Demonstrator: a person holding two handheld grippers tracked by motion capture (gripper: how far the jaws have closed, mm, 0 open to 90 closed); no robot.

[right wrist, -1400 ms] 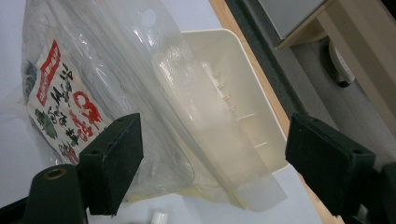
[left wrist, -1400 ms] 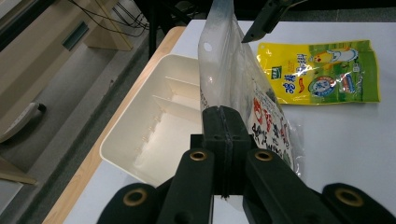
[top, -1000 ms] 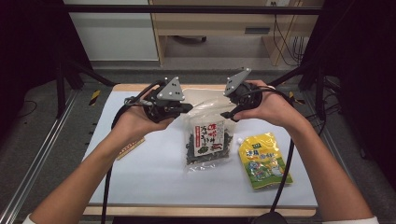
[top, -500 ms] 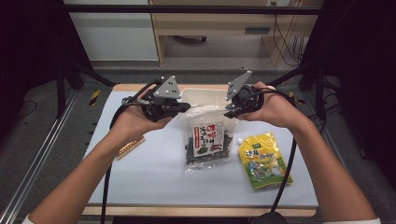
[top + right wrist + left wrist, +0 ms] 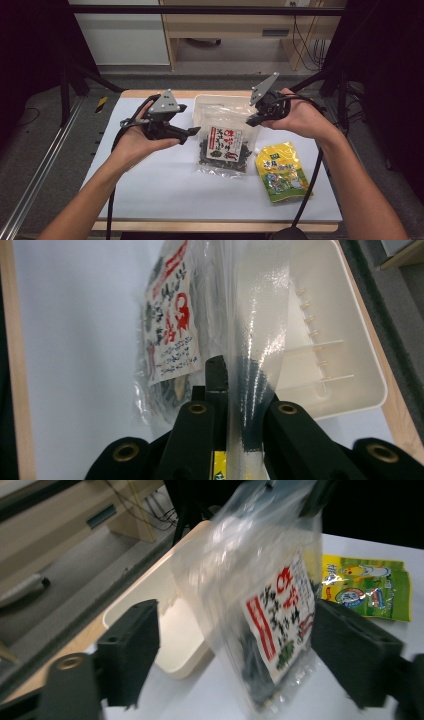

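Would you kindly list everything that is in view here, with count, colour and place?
Seaweed snack bag: one, clear with red-and-white label and dark contents, mid-table, top edge lifted.
Yellow-green pouch: one, lying flat to the right of the bag.
Tray: one, cream, at the far edge behind the bag.
Table: one, white top with wooden rim.
Left hand-held gripper: one, black, jaws open beside the bag.
Right hand-held gripper: one, black, shut on the bag's top corner.
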